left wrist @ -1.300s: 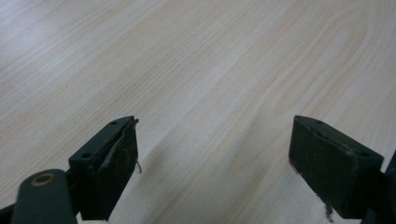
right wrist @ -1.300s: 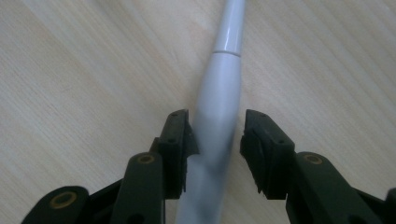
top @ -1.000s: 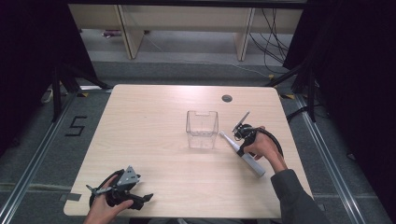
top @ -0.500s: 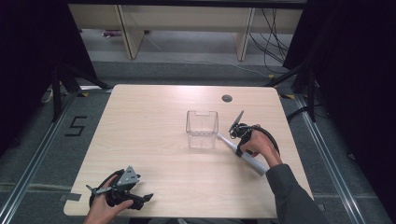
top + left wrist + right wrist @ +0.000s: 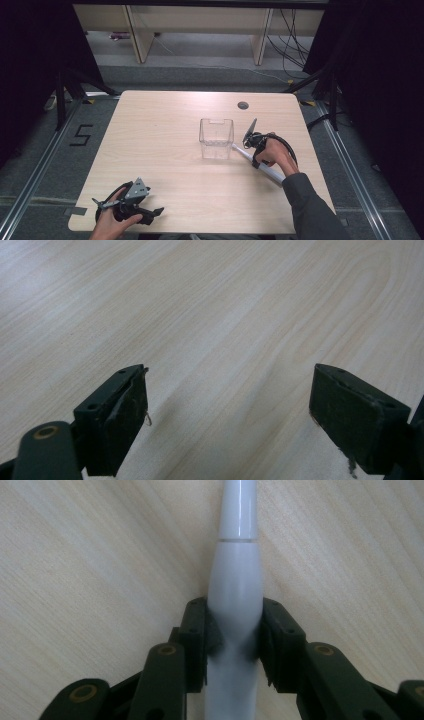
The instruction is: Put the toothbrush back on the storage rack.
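Observation:
A long white wand-like object (image 5: 272,174) lies slanted on the wooden table (image 5: 160,135), its thin end beside the right wall of a clear, empty plastic container (image 5: 216,138). My right gripper (image 5: 254,153) is shut on it. In the right gripper view both jaws press on the thick part of the white object (image 5: 237,575), with my right gripper (image 5: 235,630) low over the wood. My left gripper (image 5: 151,214) rests at the table's front left, far from both things. In the left gripper view my left gripper (image 5: 230,410) stands open over bare wood.
A round cable hole (image 5: 243,105) sits in the table behind the container. Black stands and cables flank the table, with shelving (image 5: 200,25) beyond the far edge. A "5" (image 5: 81,135) is marked on the floor at the left.
My right gripper and the white object have shifted slightly left, toward the clear container. The left gripper has stayed still.

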`<action>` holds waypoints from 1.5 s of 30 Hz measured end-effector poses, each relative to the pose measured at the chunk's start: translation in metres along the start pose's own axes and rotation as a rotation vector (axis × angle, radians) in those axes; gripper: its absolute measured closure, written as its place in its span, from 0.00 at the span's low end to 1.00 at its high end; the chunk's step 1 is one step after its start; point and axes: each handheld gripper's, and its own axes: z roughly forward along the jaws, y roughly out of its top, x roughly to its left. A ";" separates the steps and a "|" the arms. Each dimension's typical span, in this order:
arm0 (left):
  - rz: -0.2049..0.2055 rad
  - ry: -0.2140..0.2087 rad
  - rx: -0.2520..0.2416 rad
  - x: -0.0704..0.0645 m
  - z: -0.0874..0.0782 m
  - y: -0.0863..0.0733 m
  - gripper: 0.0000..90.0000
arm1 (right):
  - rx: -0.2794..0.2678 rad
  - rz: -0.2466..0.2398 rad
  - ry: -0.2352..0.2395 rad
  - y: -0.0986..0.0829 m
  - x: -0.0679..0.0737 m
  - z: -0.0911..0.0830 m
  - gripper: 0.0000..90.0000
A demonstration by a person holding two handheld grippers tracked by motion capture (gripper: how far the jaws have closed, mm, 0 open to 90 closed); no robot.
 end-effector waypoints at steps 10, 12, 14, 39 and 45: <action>-0.001 0.001 0.000 0.000 0.000 0.000 0.17 | -0.057 0.002 -0.017 -0.013 -0.009 -0.007 0.75; -0.001 0.001 0.000 0.000 0.000 0.000 0.17 | -0.093 0.027 -0.014 -0.018 -0.010 -0.011 0.75; -0.004 0.002 0.000 0.000 0.000 0.000 0.17 | -0.131 0.043 -0.015 -0.023 -0.011 -0.019 0.75; -0.008 0.002 0.001 0.001 0.001 -0.001 0.17 | -0.789 0.136 -0.004 -0.081 -0.028 -0.088 0.75; -0.024 -0.001 -0.009 0.001 0.001 -0.001 0.17 | -0.890 0.158 0.011 -0.081 -0.025 -0.085 0.75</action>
